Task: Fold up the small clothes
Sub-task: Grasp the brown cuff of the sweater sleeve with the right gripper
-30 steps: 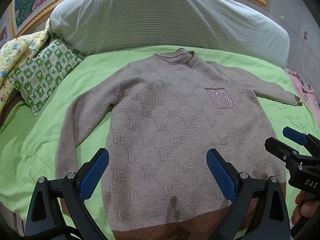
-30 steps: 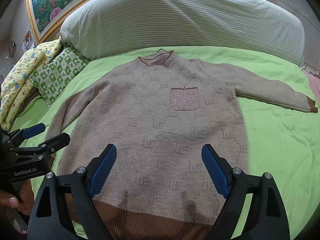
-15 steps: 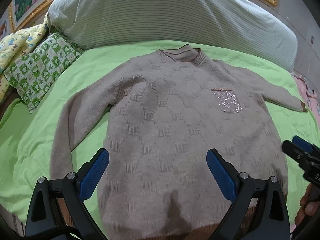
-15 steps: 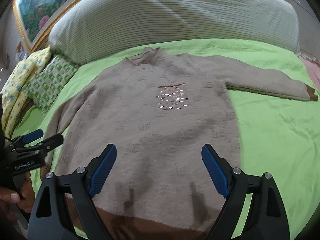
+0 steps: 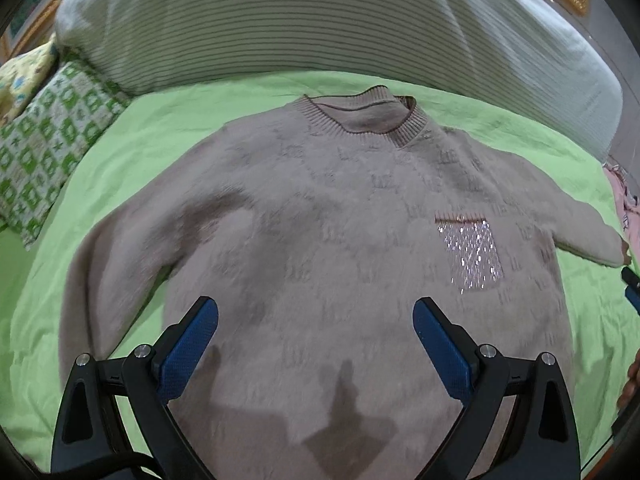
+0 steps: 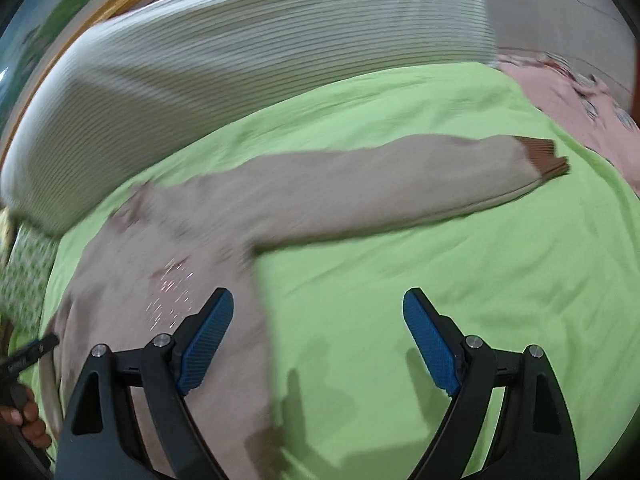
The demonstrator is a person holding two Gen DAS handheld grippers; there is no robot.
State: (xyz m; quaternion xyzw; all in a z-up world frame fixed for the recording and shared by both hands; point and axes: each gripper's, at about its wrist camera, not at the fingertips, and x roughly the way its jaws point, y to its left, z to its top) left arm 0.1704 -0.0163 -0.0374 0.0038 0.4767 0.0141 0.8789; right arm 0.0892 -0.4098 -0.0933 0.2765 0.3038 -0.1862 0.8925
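A beige sweater (image 5: 320,248) is laid flat, front up, on the green sheet (image 5: 132,148) of a bed, its collar (image 5: 360,114) turned toward the bolster (image 5: 300,20) at the head edge. A sparkly pocket (image 5: 472,254) is seen on the chest. One sleeve is bent down along the body on the side toward the checked pillow (image 5: 44,148), which lies at the head corner; the other sleeve (image 6: 380,184) is stretched straight out across the sheet toward the opposite side edge, where its brown cuff (image 6: 542,156) ends near a pink cloth (image 6: 572,100).

The left gripper (image 5: 316,344) is held above the lower body of the sweater, its blue pads spread wide and nothing between them; its shadow is cast on the knit below. The right gripper (image 6: 318,338) is likewise held released, with empty jaws: one pad is over the sweater's side edge and the other over bare sheet below the outstretched sleeve. The right view is blurred by motion.

A tip of the other gripper and some fingers (image 6: 28,420) around its handle are seen at the edge of each view.
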